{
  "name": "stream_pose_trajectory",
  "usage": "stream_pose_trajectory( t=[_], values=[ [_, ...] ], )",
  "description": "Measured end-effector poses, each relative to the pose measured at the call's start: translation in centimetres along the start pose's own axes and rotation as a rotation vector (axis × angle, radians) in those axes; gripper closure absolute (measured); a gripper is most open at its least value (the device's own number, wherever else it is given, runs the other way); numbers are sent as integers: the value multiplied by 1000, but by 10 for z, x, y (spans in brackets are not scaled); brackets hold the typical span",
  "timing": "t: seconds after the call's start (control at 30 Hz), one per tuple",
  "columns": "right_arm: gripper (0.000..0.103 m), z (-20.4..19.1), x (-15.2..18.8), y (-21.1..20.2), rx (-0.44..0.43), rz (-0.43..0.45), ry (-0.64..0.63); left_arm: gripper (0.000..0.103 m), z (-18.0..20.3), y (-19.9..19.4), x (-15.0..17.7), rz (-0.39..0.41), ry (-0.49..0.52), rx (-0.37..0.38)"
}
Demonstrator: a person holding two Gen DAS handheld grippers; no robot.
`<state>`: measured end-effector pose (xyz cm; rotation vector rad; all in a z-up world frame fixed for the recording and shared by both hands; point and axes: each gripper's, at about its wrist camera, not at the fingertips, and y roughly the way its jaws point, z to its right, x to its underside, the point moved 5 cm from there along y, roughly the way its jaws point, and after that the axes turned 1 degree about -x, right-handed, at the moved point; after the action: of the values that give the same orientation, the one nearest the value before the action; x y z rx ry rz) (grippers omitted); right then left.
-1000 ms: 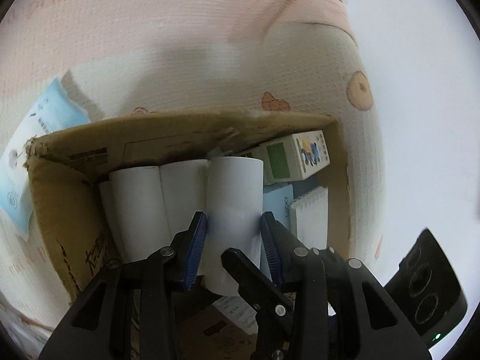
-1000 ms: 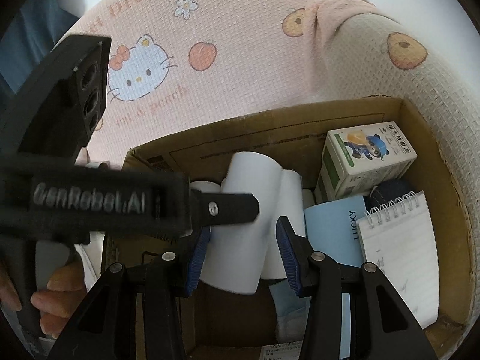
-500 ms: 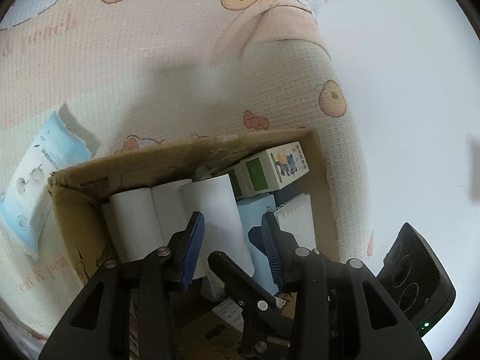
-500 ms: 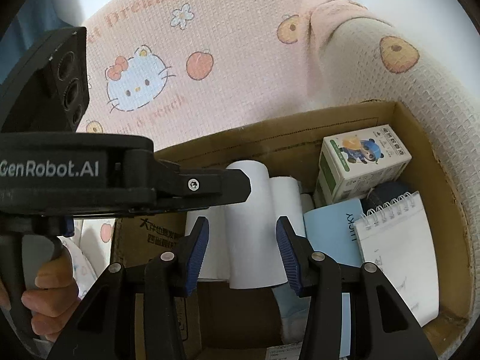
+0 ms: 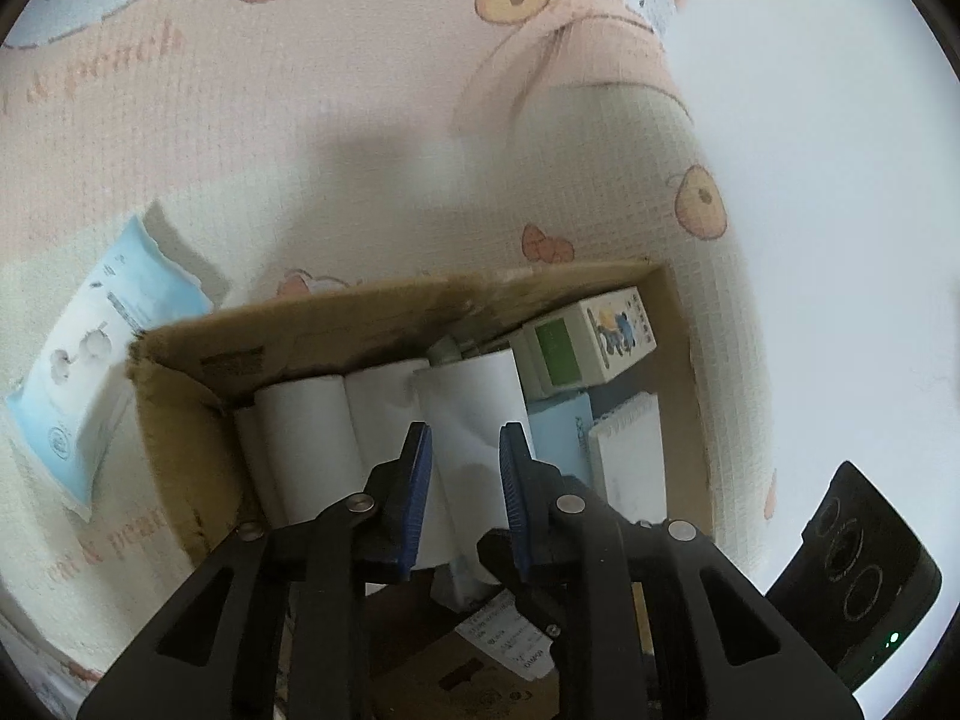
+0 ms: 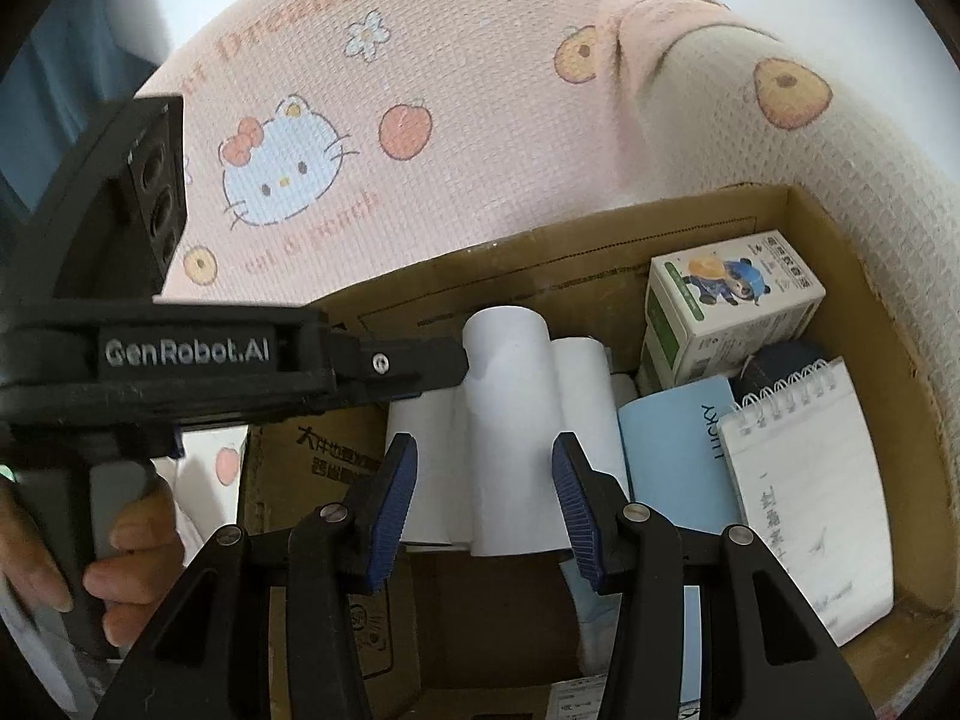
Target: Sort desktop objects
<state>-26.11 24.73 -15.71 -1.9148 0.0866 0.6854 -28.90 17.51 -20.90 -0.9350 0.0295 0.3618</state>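
A brown cardboard box point(image 6: 678, 234) sits on a pink cartoon-print cloth point(image 6: 420, 72). Inside lie white paper rolls point(image 6: 516, 420), a small bear-print carton point(image 6: 732, 312), a light blue booklet point(image 6: 672, 450) and a spiral notepad point(image 6: 798, 492). My left gripper point(image 5: 463, 495) hangs above the box, open, its blue pads on either side of a white roll point(image 5: 474, 414) below without gripping it. My right gripper point(image 6: 483, 510) is open and empty above the rolls. The left gripper's body point(image 6: 198, 354) crosses the right wrist view.
A light blue wipes packet point(image 5: 90, 372) lies on the cloth left of the box point(image 5: 198, 444). The carton point(image 5: 594, 342) and notepad point(image 5: 630, 462) fill the box's right side. A white wall lies beyond the cloth's right edge. A hand point(image 6: 126, 546) holds the left gripper's handle.
The left gripper has let go of the white roll and pulled up and back from the box; the roll now lies among the others. The right gripper has stayed open and barely moved.
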Motion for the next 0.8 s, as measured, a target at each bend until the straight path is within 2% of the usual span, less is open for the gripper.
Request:
stream_pose_trajectory(
  t=[0.17, 0.33, 0.4, 0.5, 0.6, 0.7, 0.8],
  values=[
    [59, 5, -2, 0, -4, 7, 23, 78, 2, -1, 5, 18, 10, 15],
    [59, 3, -1, -12, 13, 22, 8, 77, 3, -32, 11, 157, 37, 20],
    [59, 1, -1, -17, 39, 25, -13, 70, 3, -44, 15, 193, 49, 22],
    [59, -8, 4, -32, 92, 42, -66, 60, 1, -70, 28, 260, 102, -4],
    [59, -20, 11, -46, 117, 68, -132, 57, -4, -93, 44, 324, 171, -66],
    [59, -31, 25, -63, 164, 91, -206, 55, -14, -112, 61, 373, 218, -93],
    [59, -40, 37, -75, 182, 131, -267, 55, -29, -127, 75, 398, 223, -97]
  ],
)
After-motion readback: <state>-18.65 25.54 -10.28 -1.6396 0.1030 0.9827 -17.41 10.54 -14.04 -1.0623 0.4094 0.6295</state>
